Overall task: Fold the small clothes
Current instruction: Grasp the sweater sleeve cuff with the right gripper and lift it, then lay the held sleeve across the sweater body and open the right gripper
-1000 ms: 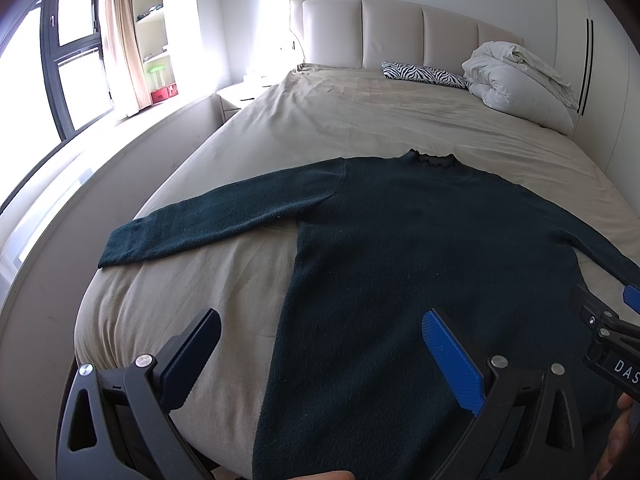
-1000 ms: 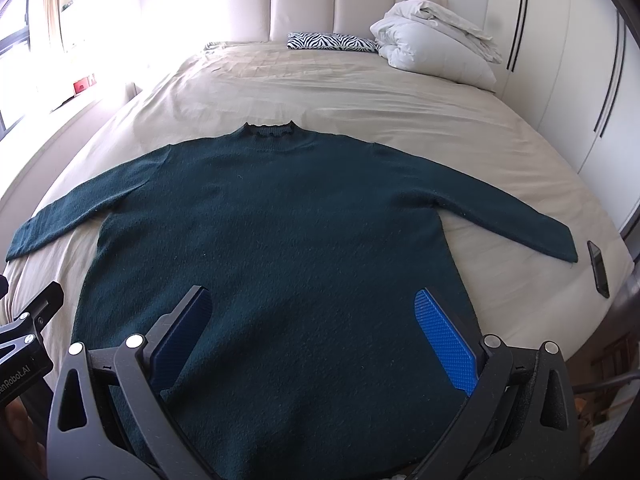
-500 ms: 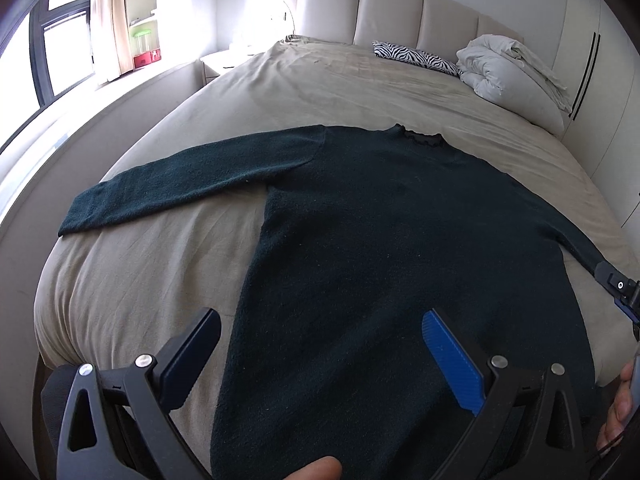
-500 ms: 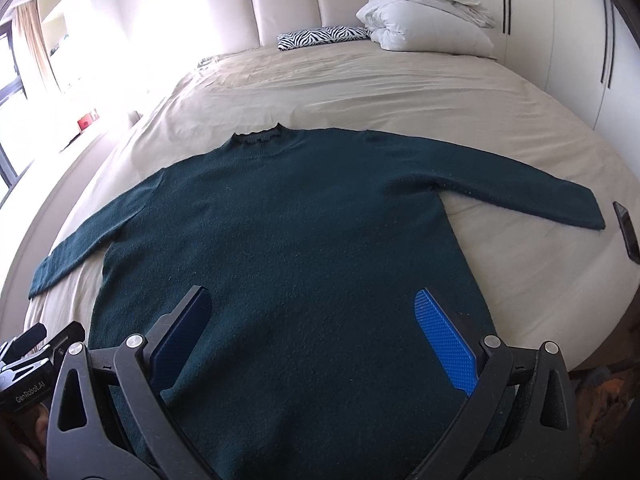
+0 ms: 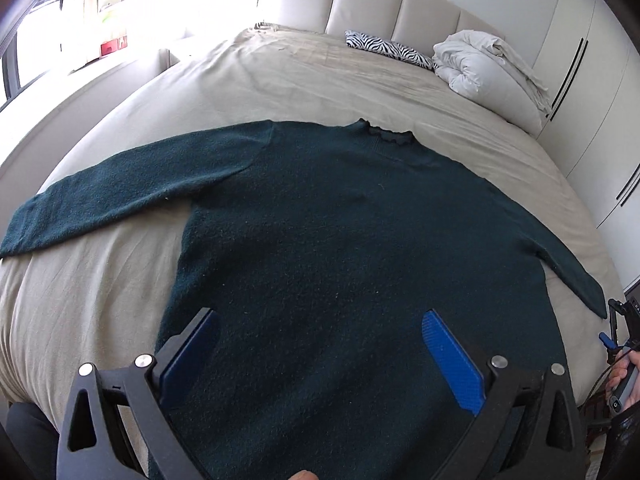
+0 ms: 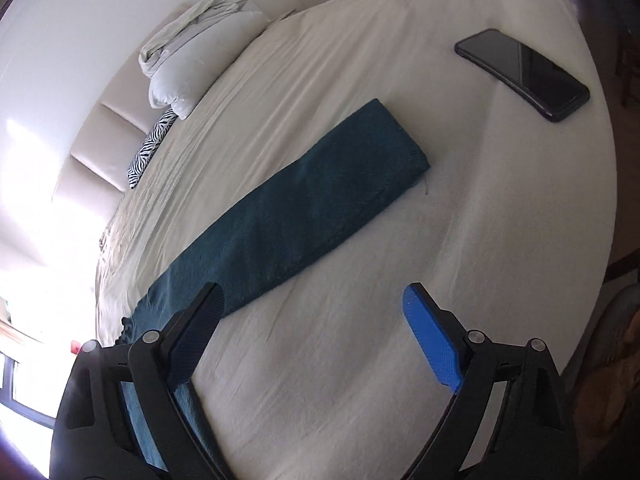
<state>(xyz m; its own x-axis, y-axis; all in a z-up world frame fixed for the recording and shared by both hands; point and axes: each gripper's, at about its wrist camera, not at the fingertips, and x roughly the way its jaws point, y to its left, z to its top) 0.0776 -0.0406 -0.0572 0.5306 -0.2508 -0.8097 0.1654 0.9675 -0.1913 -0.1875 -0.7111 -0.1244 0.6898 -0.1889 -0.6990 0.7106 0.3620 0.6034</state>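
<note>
A dark green knit sweater (image 5: 340, 240) lies flat and face down or up on the beige bed (image 5: 280, 80), both sleeves spread out, collar toward the headboard. My left gripper (image 5: 320, 344) is open and empty, hovering above the sweater's lower body. My right gripper (image 6: 312, 320) is open and empty, above the bed sheet just short of the sweater's right sleeve (image 6: 304, 204), whose cuff points toward a phone. The right gripper also shows at the far right edge of the left wrist view (image 5: 620, 332).
A black phone (image 6: 524, 74) lies near the bed's right edge beyond the cuff. A folded white duvet (image 5: 488, 76) and a zebra-print pillow (image 5: 388, 48) sit by the headboard. A window ledge runs along the left; wardrobes stand on the right.
The right gripper has swung right and turned, now looking at the right sleeve and the phone instead of the whole sweater. The left gripper has shifted right, centred over the sweater's body.
</note>
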